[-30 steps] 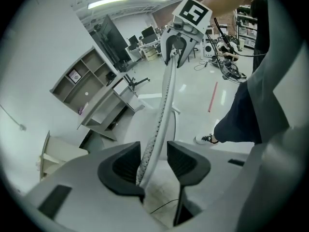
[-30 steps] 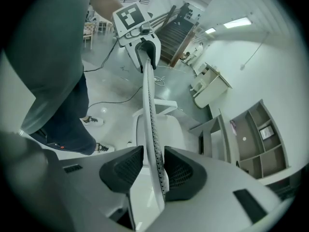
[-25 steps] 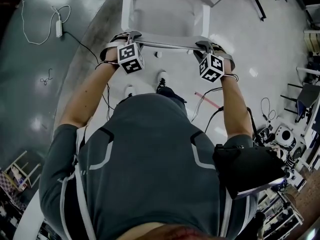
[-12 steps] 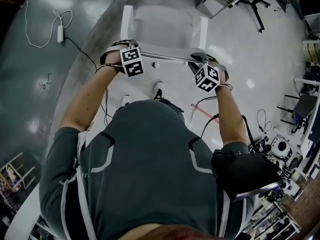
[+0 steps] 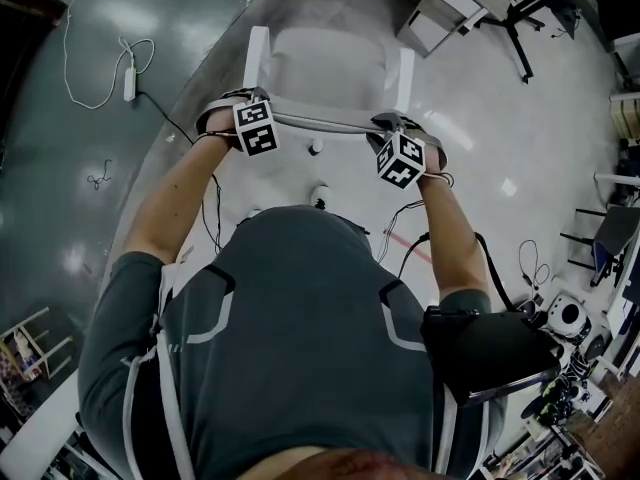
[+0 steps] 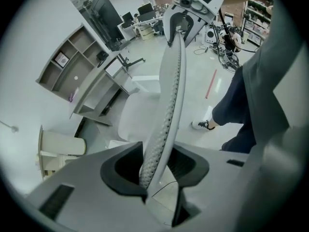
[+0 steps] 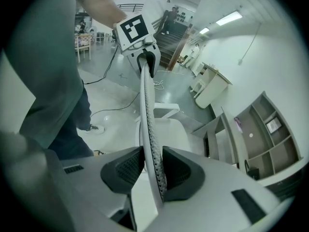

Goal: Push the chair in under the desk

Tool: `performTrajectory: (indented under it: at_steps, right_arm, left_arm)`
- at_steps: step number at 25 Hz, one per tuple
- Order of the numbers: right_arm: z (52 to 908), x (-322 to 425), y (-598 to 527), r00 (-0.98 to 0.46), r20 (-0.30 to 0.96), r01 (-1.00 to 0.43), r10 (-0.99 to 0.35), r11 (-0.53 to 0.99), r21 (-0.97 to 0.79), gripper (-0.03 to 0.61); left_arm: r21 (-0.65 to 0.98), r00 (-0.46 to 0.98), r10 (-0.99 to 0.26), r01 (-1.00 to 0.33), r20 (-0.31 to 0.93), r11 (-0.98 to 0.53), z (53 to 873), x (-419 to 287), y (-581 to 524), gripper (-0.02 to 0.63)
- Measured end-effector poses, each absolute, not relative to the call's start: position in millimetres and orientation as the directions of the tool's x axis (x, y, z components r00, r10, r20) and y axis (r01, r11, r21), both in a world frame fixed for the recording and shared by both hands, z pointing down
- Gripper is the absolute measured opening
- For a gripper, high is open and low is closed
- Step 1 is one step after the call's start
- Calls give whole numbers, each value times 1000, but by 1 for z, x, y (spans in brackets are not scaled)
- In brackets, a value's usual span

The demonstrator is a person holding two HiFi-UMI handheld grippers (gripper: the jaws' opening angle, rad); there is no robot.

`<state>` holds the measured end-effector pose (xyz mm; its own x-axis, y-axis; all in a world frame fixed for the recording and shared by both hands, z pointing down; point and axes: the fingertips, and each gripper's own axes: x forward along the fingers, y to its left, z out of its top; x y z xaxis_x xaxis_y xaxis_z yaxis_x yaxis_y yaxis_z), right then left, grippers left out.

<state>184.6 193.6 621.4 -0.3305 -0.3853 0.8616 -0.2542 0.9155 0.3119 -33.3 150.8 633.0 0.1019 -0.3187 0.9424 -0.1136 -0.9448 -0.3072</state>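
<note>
The white chair has its seat (image 5: 330,58) ahead of me and its thin mesh back (image 5: 320,122) across the head view. My left gripper (image 5: 234,108) clamps the back's left end and my right gripper (image 5: 402,126) its right end. In the left gripper view the back (image 6: 171,81) runs between the pads of the left gripper (image 6: 157,170), whose jaws are opening slightly while still on it. The right gripper (image 7: 147,170) has its pads pressed on the back (image 7: 146,110). The grey desk (image 6: 96,93) (image 7: 227,134) stands beyond the chair.
A power strip with its white cable (image 5: 130,73) lies on the dark floor at left. My shoe (image 5: 320,193) is just behind the chair. Black stand legs (image 5: 520,8) and cluttered equipment (image 5: 570,318) fill the right side. A white bin (image 6: 58,144) stands near the desk.
The chair and both grippers have moved forward, away from me, towards the desk. My body has followed them. Both grips have stayed on the chair back.
</note>
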Motion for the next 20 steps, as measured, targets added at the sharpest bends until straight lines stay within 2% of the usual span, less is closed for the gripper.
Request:
performTrajectory:
  at_steps: [7,16,20]
  right_arm:
    - [623,196,170,-327,864,-257,-383,916,309,127]
    - [624,201,136,-327,859,-248,-393,913,323,129]
    - [624,201,116,-315,856,-264,-409,904,335,129]
  left_arm:
    - [-270,34,-277,-144,960,-952,637,-24,128,147]
    - [-281,-6,-284,-164,959,-946,640,-21,97,146]
    - [-323,-7,-325,-147,946,-935,642,-21,72,146]
